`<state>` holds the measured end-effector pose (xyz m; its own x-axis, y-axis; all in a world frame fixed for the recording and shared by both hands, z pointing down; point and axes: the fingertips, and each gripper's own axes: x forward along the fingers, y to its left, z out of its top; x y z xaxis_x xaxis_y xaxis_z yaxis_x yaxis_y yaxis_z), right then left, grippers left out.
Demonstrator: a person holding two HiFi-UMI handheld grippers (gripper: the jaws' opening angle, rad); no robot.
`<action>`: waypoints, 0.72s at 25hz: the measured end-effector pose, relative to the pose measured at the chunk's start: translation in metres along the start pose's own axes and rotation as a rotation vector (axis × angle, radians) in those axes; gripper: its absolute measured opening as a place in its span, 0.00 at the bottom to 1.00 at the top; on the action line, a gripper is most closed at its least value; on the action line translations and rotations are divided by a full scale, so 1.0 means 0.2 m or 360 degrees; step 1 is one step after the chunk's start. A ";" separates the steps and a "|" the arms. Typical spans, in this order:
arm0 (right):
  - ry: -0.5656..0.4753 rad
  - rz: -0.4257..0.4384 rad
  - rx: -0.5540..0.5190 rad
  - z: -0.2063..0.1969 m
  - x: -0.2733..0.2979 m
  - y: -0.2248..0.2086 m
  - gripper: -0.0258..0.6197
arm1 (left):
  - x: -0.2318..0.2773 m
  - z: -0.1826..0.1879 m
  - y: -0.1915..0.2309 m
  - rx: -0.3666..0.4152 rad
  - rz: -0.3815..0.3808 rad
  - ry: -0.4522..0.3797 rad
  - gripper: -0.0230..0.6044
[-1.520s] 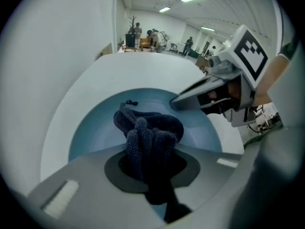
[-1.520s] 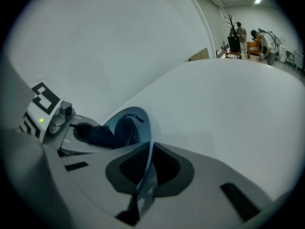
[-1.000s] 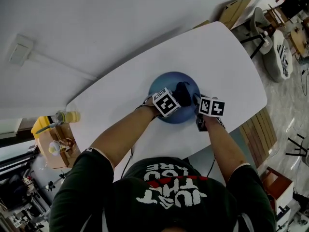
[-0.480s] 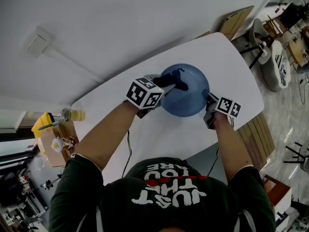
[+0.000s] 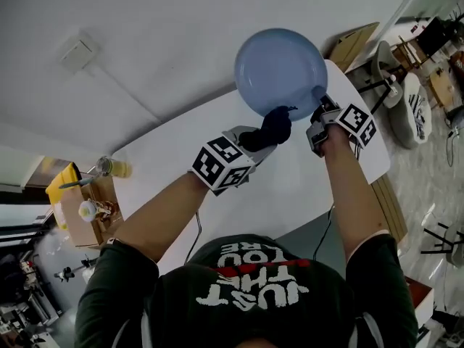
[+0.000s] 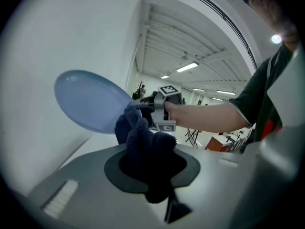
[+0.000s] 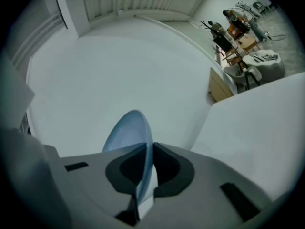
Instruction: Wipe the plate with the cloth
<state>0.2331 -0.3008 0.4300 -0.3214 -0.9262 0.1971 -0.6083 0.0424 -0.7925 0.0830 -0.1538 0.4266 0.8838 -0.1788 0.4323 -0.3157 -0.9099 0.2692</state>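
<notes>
A light blue plate [image 5: 281, 71] is held up in the air above the white table [image 5: 174, 165], tilted so its face turns toward me. My right gripper [image 5: 319, 116] is shut on the plate's lower right rim; in the right gripper view the plate [image 7: 131, 132] stands edge-on between the jaws. My left gripper [image 5: 270, 138] is shut on a dark navy cloth [image 5: 274, 127] bunched at its tip. The cloth [image 6: 145, 147] sits at the plate's [image 6: 90, 101] lower edge; whether it touches, I cannot tell.
At the table's left end stands a yellow bottle [image 5: 114, 167] beside a cardboard box [image 5: 81, 212] of small items. Wooden furniture [image 5: 355, 31] and chairs [image 5: 409, 96] lie past the table's far right end. A white wall [image 5: 145, 42] rises behind the table.
Both grippers have risen from the tabletop. The plate went up with the right gripper and tipped from flat to nearly upright. The left gripper carried the cloth up beside it.
</notes>
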 end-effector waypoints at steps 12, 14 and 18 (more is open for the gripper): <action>0.0013 0.0171 -0.0066 -0.05 0.03 0.41 0.07 | 0.06 0.13 0.05 -0.0422 -0.0008 -0.0346 0.14; 0.0028 0.0177 -0.0069 -0.08 0.02 0.42 0.06 | 0.03 0.17 0.08 -0.0518 -0.0009 -0.0461 0.14; 0.0059 0.0200 -0.0080 -0.09 -0.02 0.39 0.07 | -0.05 0.16 0.05 -0.0492 -0.0038 -0.0520 0.14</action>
<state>0.1743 -0.2868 0.3771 -0.4234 -0.8980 0.1199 -0.5969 0.1769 -0.7826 0.0824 -0.1729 0.3985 0.9391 -0.3132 0.1416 -0.3383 -0.7695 0.5416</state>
